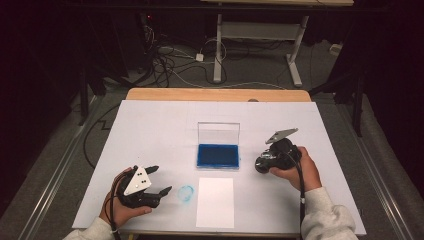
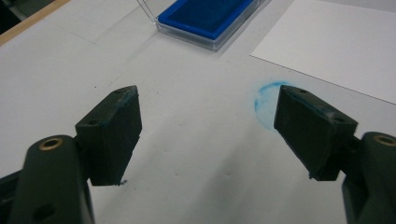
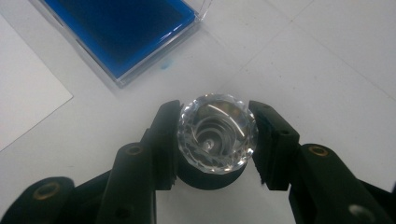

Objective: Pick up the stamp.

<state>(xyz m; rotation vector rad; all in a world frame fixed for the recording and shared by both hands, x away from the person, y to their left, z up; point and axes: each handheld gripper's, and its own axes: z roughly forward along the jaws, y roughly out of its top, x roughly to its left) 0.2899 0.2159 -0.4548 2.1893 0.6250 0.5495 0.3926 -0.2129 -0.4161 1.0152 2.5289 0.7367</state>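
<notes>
The right gripper (image 1: 261, 163) sits at the right side of the white table top (image 1: 150, 130), just right of the ink pad. Its jaws are pinching a stamp (image 3: 217, 133) with a clear faceted crystal knob and a dark base. In the right gripper view the two black pads press against opposite sides of the knob, and the stamp sits upright between them. The person's right hand (image 1: 295, 167) wraps the gripper body, and a cable trails from it toward the near edge.

The left gripper (image 1: 157, 180) rests at the near left of the table top, held in the left hand (image 1: 122, 207). Its jaws are spread wide with nothing between them. In the left gripper view the pads stand well apart above the bare surface, and traces of blue ink show on the edge of the right-hand pad.

The blue ink pad (image 1: 218, 155) lies in a clear case at the centre of the table, with the transparent lid (image 1: 218, 133) standing upright along its far edge. A white sheet of paper (image 1: 215, 201) lies just on the near side of the pad, squared to the table edge. A faint blue ring-shaped ink mark (image 1: 186, 193) sits on the table top between the left gripper and the paper, just left of the sheet.

Beyond the far edge of the table, a tangle of cables (image 1: 170, 62) lies on the floor.
</notes>
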